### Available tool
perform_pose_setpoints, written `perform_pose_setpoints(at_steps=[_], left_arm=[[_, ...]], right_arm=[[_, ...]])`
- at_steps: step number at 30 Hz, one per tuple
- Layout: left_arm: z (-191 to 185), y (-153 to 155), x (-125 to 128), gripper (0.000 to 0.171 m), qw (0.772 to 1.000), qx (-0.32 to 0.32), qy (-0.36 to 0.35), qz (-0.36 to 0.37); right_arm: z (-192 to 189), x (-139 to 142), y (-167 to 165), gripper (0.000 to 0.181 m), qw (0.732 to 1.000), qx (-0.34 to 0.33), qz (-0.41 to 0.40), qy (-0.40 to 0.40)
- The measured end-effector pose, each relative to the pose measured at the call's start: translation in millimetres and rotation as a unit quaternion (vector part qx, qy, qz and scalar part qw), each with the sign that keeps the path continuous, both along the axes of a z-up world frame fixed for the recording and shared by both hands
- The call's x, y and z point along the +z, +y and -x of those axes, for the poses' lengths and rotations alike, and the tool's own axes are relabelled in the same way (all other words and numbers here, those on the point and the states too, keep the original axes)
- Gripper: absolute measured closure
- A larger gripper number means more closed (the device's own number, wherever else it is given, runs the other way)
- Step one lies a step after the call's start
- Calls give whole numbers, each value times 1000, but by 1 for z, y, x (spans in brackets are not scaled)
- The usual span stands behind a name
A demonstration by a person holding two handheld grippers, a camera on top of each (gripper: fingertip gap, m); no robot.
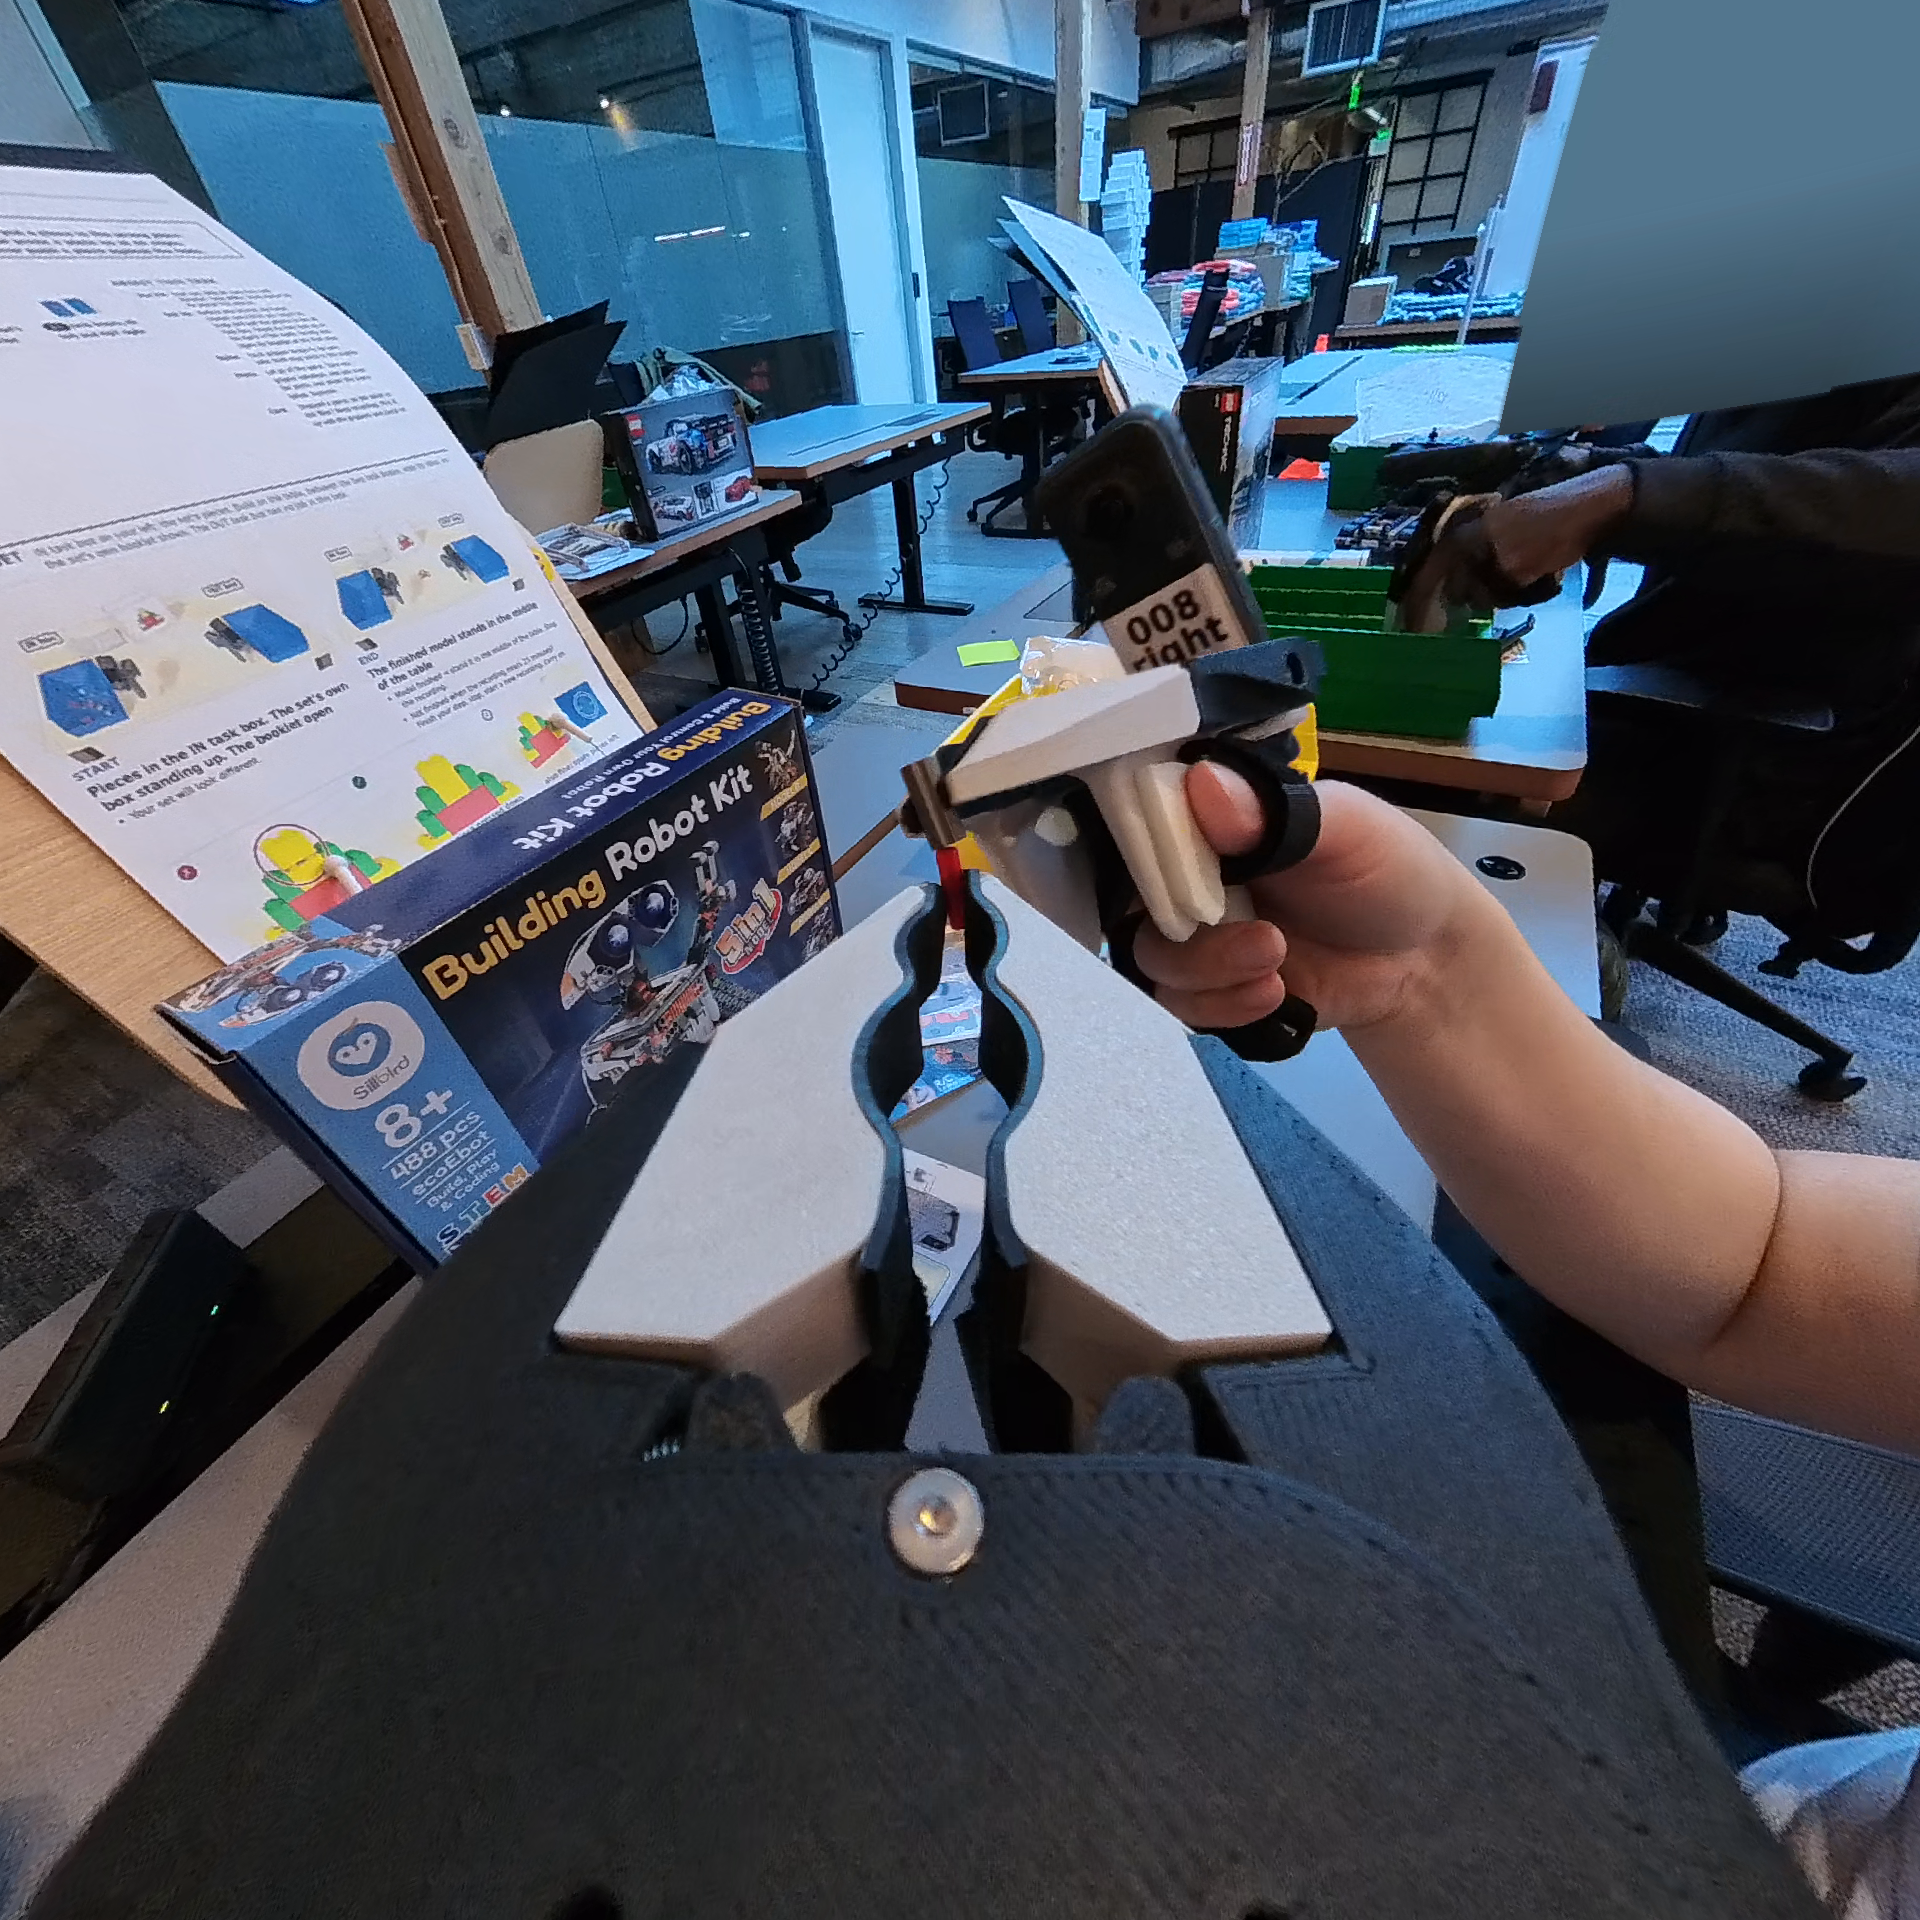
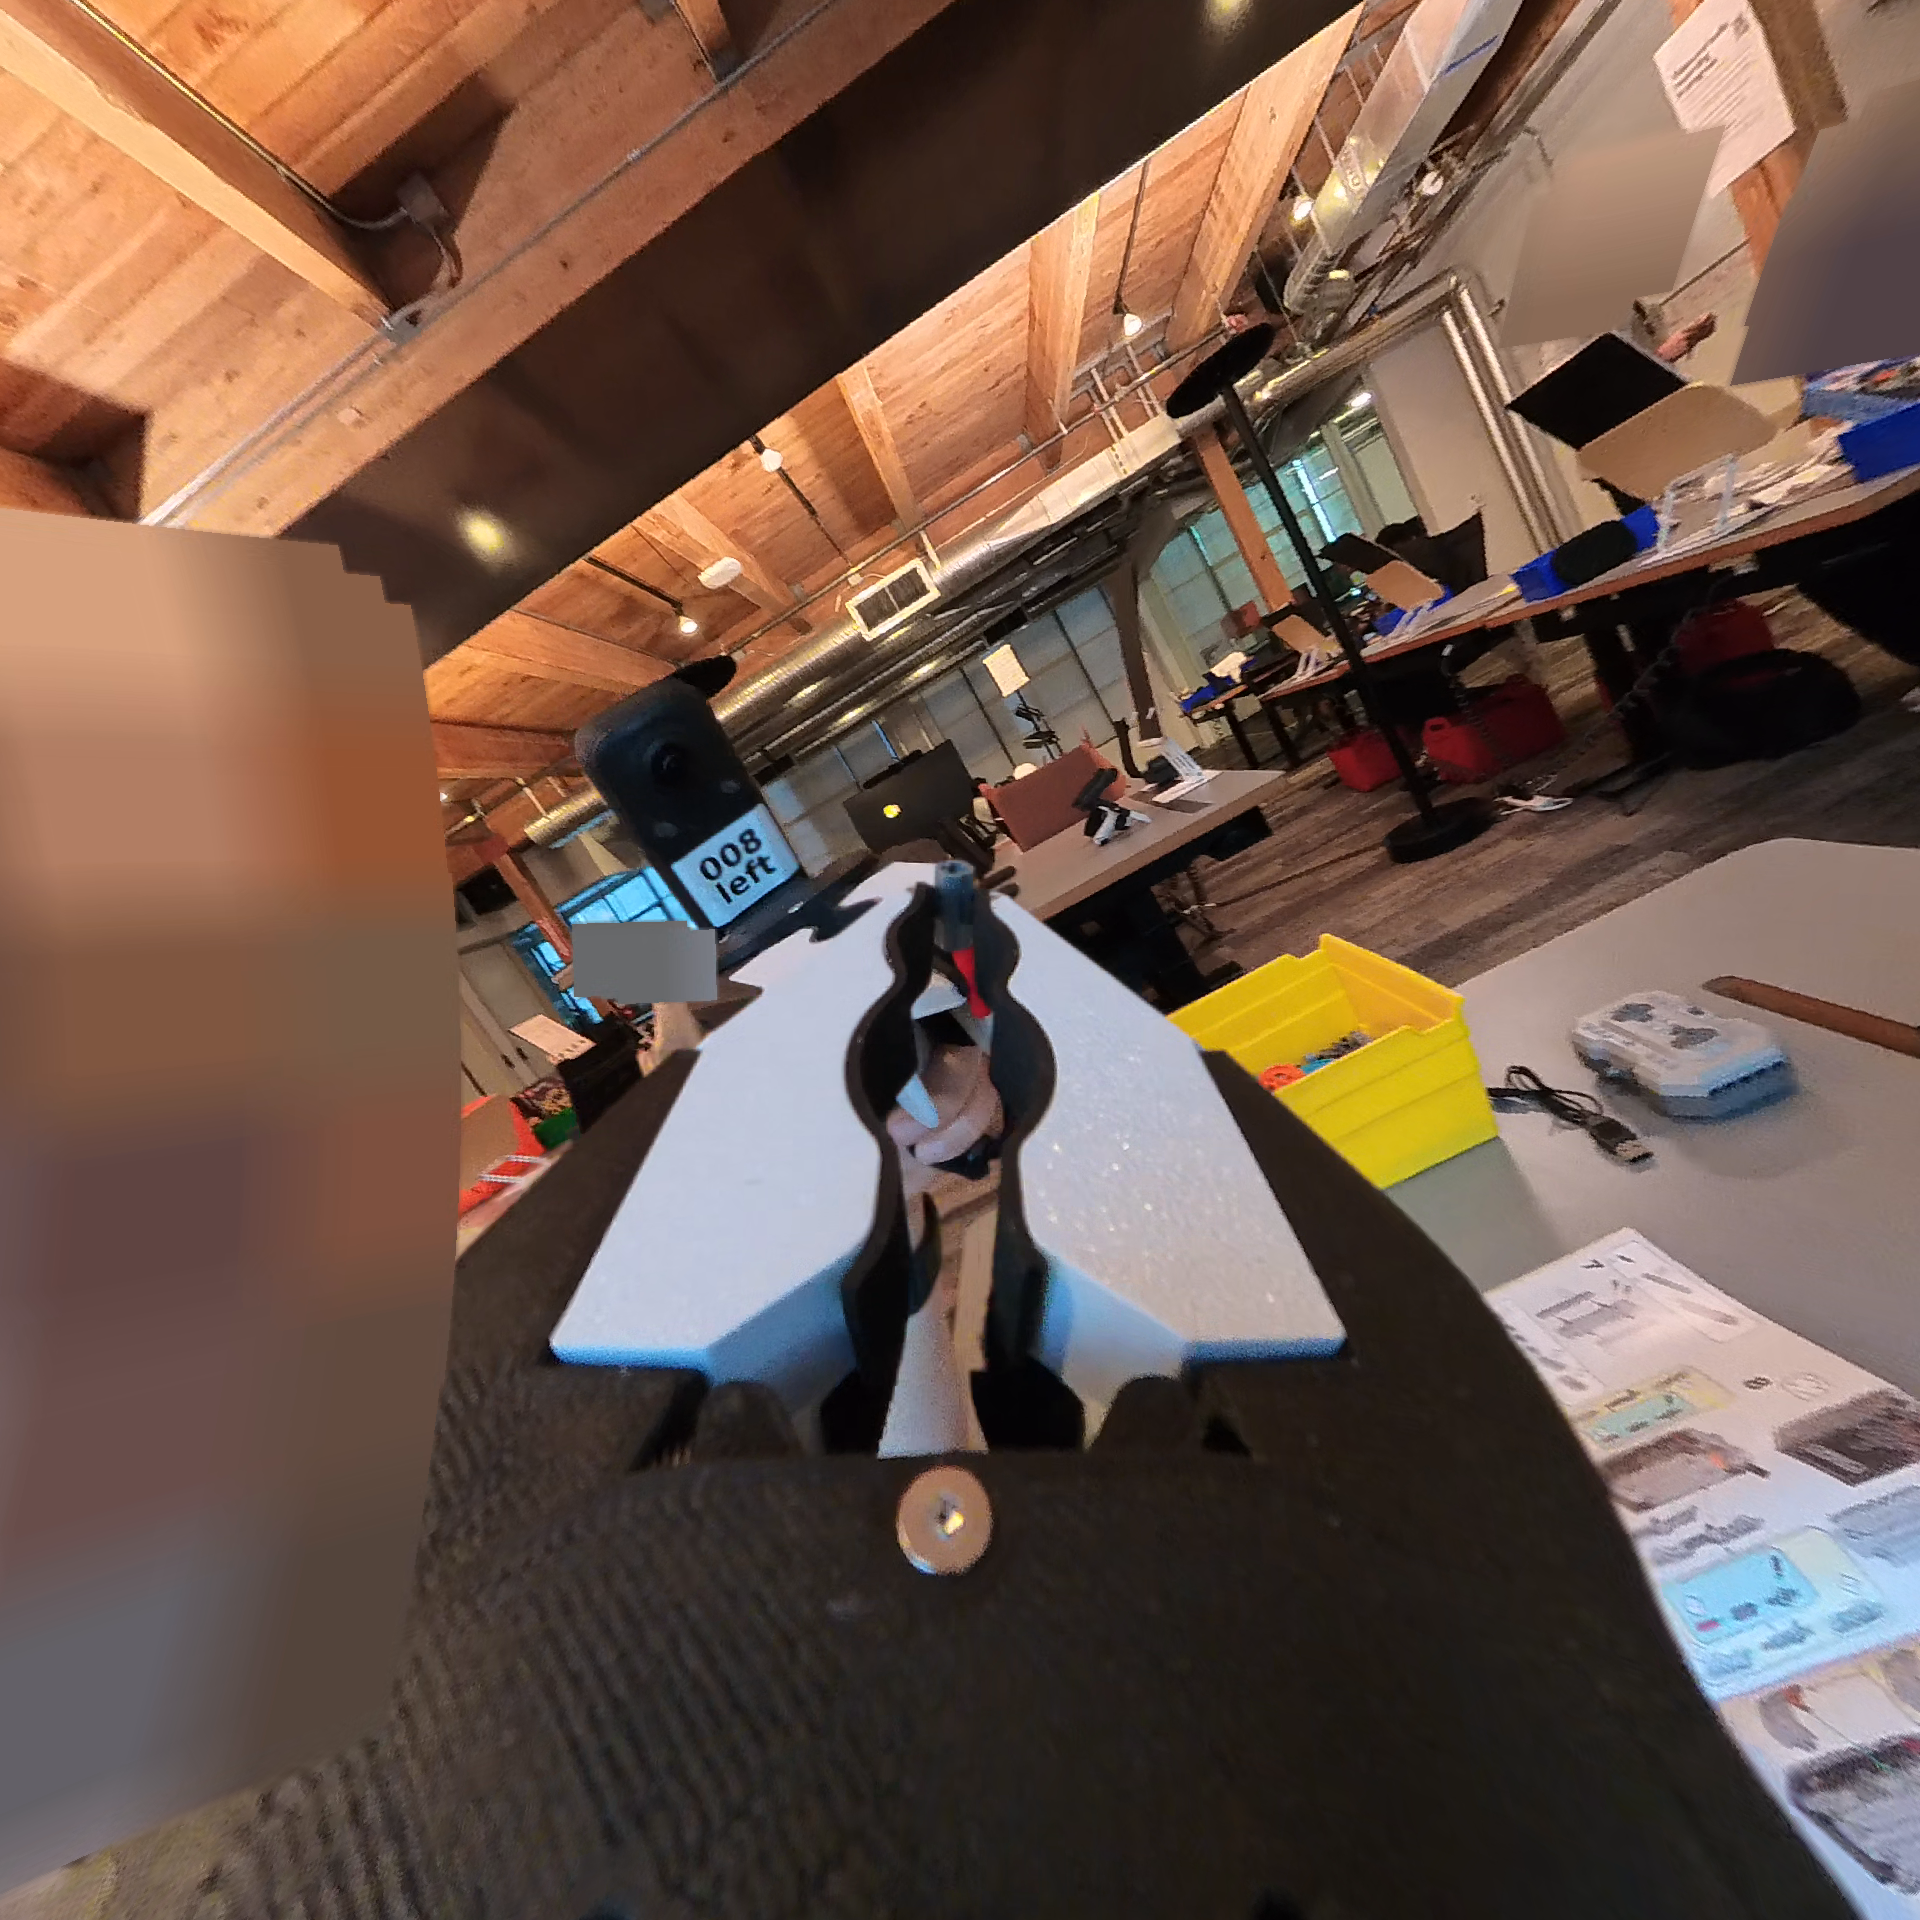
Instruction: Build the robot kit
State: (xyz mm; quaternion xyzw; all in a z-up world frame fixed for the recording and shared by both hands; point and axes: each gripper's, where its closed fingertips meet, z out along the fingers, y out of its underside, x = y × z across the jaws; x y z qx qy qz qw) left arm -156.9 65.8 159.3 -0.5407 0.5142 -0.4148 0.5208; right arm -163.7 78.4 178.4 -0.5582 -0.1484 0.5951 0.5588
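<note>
In the left wrist view, the left gripper (image 1: 951,914) had its jaws drawn almost together, the tips pinching a small red peg (image 1: 950,883). The right gripper (image 1: 935,805), held in a bare hand (image 1: 1330,914), met it tip to tip from the upper right and touched the same peg. A blue robot kit box (image 1: 520,997) stood tilted just to the left of the grippers, against a curved printed instruction sheet (image 1: 229,582). Green bins (image 1: 1392,665) sat on a farther tabletop (image 1: 1455,758).

In the right wrist view, the right gripper (image 2: 961,935) pointed up toward a wooden ceiling, its jaws narrow and closed on a red peg with a grey end (image 2: 961,935). The left gripper's camera (image 2: 675,779) showed just behind its tips. To the right, on the grey tabletop (image 2: 1714,1195), sat a yellow bin (image 2: 1371,1091) of small parts, a grey electronic block (image 2: 1683,1049) with a black cable (image 2: 1569,1117) beside it, and an open instruction booklet (image 2: 1745,1507).
</note>
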Motion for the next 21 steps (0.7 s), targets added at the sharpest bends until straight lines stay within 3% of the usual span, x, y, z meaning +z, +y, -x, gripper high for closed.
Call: perform_pose_setpoints(at_steps=[21], left_arm=[[-3,6,-10,171,999,12,33,-31]], right_arm=[[0,-12,4,176,981,-93,-77,-153]])
